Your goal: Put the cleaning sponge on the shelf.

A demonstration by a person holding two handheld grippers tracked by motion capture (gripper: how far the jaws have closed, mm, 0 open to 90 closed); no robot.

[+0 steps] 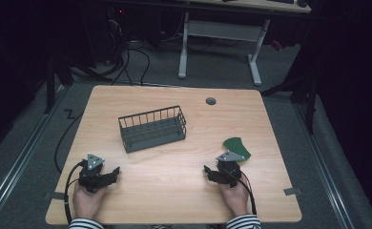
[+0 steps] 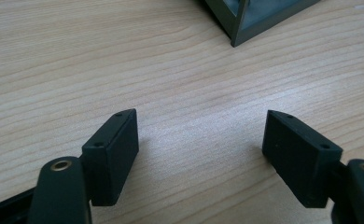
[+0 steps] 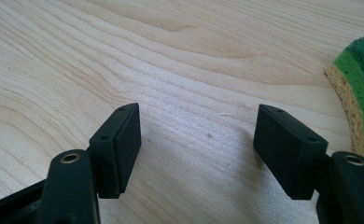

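A dark grey wire basket (image 1: pixel 153 128) stands empty in the middle of the wooden table (image 1: pixel 174 191). Its near corner (image 2: pixel 259 18) shows at the top of the left gripper view. A green sponge with a yellow underside (image 1: pixel 236 147) lies flat at the right. My left gripper (image 1: pixel 100 169) rests low at the front left, open, with bare wood between its jaws (image 2: pixel 201 126). My right gripper (image 1: pixel 222 167) sits at the front right, just short of the sponge (image 3: pixel 360 79), and is open over bare wood (image 3: pixel 199 119).
A grey round grommet (image 1: pixel 211 101) sits in the tabletop near the far edge. Beyond the table, on the dark floor, are cables and the white legs of a desk (image 1: pixel 220 43). Cables trail from both grippers toward the person's striped sleeves.
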